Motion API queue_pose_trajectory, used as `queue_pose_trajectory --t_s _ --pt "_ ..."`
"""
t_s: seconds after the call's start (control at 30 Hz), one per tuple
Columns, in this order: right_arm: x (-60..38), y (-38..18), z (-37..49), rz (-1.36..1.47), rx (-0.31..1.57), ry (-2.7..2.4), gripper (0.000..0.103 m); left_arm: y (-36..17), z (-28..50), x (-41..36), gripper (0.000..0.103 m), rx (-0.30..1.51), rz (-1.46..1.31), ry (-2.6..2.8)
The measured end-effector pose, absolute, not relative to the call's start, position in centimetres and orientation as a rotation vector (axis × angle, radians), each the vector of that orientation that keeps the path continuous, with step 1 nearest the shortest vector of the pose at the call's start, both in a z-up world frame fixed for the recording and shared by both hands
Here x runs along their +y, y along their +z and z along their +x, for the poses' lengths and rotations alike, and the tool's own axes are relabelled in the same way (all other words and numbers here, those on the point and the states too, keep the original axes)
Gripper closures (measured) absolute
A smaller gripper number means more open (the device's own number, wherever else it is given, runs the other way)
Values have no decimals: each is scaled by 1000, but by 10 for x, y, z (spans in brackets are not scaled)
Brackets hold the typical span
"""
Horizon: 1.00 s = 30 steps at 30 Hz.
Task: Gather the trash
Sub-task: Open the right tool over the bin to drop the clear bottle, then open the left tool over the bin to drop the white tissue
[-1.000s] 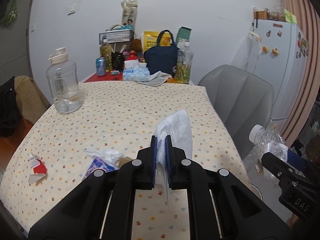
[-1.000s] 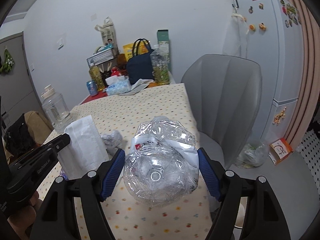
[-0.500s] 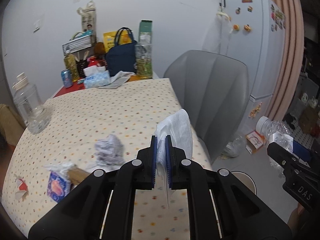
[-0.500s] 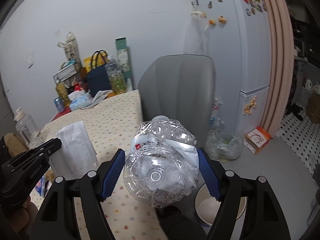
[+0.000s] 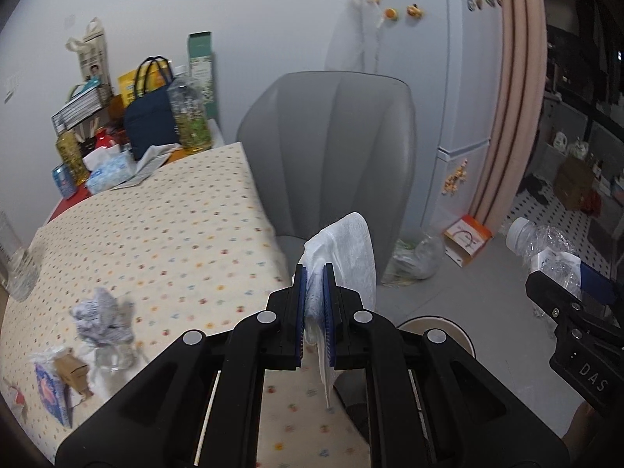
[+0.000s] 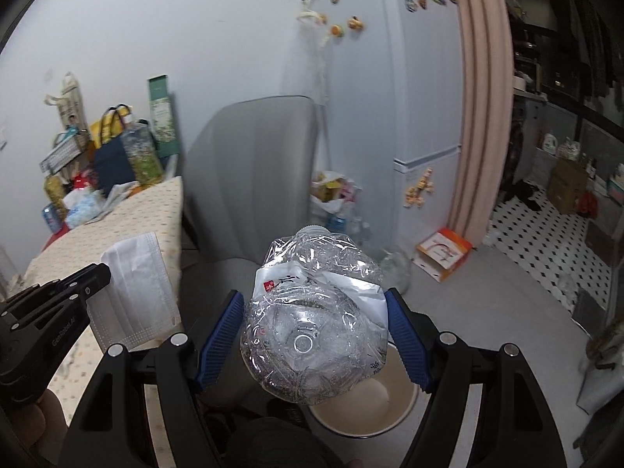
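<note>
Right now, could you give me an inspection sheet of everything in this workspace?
Surface: dotted tablecloth, partly littered.
Job's things: white face mask and crushed clear bottle are both held; white bin stands on the floor below the bottle.
Clutter: crumpled paper, torn wrappers, navy bag, tissue pack.
Tongs: left tongs shut on mask; right tongs clamp the bottle.
Cables: nothing seen.
Surroundings: grey chair, fridge, pink curtain.

Left gripper [image 5: 314,304] clamped tight, right gripper [image 6: 312,335] spread wide.
</note>
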State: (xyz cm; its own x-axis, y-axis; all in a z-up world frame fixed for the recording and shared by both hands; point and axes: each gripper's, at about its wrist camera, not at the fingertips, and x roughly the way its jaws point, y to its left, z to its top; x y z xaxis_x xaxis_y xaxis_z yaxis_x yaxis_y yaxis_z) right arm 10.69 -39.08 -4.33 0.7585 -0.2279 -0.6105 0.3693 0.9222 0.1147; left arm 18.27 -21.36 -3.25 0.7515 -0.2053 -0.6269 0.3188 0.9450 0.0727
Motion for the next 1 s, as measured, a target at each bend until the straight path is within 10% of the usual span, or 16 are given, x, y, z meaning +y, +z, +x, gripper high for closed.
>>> queue_pose_trajectory --t_s 1.0 --pt "-512 -101 79 320 741 -577 11 -94 194 -353 94 804 300 -501"
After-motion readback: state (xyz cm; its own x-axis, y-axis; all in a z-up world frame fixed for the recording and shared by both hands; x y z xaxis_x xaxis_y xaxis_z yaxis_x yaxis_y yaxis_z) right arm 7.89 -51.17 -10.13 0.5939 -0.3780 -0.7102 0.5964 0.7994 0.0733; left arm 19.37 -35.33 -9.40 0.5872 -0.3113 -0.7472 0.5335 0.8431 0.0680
